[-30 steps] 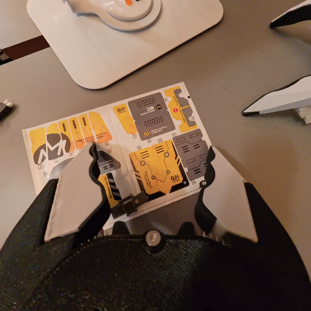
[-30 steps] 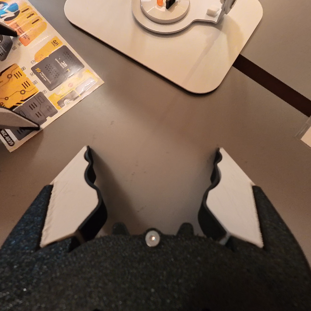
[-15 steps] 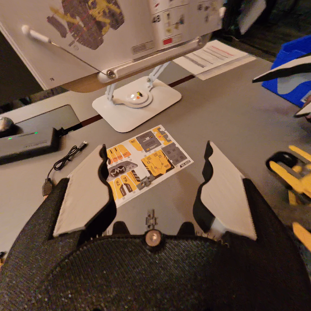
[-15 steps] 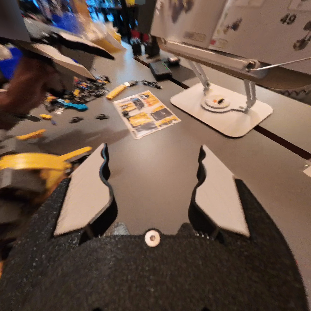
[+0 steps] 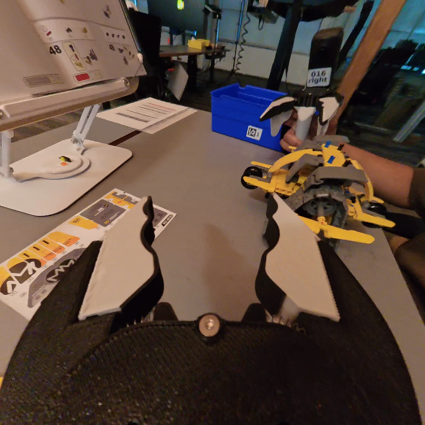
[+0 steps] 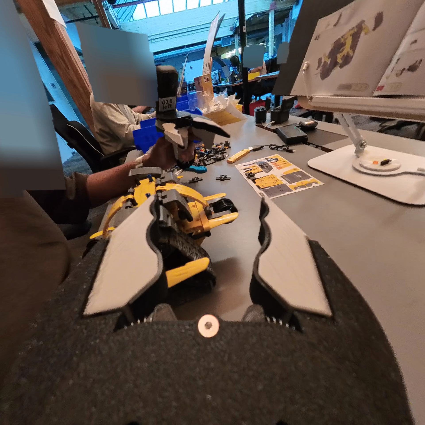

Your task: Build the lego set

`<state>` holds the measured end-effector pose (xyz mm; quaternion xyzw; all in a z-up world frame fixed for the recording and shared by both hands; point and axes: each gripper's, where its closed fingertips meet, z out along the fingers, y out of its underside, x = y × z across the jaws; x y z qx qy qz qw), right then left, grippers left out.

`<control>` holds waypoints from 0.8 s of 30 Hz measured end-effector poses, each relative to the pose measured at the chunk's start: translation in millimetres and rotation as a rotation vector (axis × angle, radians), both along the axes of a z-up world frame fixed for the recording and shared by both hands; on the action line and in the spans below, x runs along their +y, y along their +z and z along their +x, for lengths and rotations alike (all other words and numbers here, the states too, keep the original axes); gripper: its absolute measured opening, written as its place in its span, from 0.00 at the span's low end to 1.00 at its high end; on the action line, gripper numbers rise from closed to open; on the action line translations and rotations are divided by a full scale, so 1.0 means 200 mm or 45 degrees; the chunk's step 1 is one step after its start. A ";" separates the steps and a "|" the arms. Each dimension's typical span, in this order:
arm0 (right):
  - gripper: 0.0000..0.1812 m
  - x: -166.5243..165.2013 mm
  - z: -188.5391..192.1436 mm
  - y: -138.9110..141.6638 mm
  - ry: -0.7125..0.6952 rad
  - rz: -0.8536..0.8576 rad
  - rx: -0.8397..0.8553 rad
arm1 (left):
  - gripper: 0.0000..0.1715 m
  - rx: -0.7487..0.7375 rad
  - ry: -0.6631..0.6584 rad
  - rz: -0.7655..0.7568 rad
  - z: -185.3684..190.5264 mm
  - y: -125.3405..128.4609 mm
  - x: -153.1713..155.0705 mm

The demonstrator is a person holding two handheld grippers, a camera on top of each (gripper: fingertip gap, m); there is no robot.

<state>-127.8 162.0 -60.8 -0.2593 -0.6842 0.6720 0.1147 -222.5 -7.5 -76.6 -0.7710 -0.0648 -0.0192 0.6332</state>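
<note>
A yellow and grey brick model [image 5: 322,184] with a dark track stands on the grey table [image 5: 202,165] near its right edge. My left gripper [image 5: 210,200] is open and empty above the table, between a sticker sheet [image 5: 96,220] on its left and the model on its right. My right gripper [image 6: 209,202] is open and empty; its left finger [image 6: 131,253] is close beside the model [image 6: 184,207], apart from it as far as I can tell. Each gripper shows in the other's view, held up in a hand: right gripper [image 5: 301,110], left gripper [image 6: 195,131].
An instruction book [image 5: 69,46] rests on a white stand [image 5: 57,179] at the back. A blue bin [image 5: 239,115] and a printed page [image 5: 147,112] lie beyond. Loose dark pieces [image 6: 211,154], a yellow tool [image 6: 238,155], a cable [image 6: 273,147] and a black box [image 6: 291,134] lie on the far side. About 20 centimetres separates my left fingertips from my right.
Both grippers have risen from close above the table and tilted up to look across it. The left has drawn back off the sticker sheet. Both stay open.
</note>
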 end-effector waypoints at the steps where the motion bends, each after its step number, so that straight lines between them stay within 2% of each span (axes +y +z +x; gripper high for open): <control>1: 0.46 -0.01 0.01 0.00 0.000 0.011 0.020 | 0.57 -0.031 -0.003 0.032 0.01 0.02 0.00; 4: 0.45 -0.04 0.03 0.00 0.032 0.017 0.050 | 0.58 -0.068 -0.022 0.113 0.02 0.09 -0.02; 9: 0.44 -0.04 -0.01 -0.02 0.019 -0.008 0.028 | 0.58 -0.121 -0.026 0.195 0.02 0.12 -0.03; 17: 0.45 -0.01 -0.05 -0.01 -0.057 -0.005 0.049 | 0.59 -0.179 -0.067 0.199 0.05 0.11 -0.01; 24: 0.46 -0.02 -0.05 -0.02 -0.048 -0.033 0.029 | 0.62 -0.220 -0.063 0.187 0.05 0.09 0.01</control>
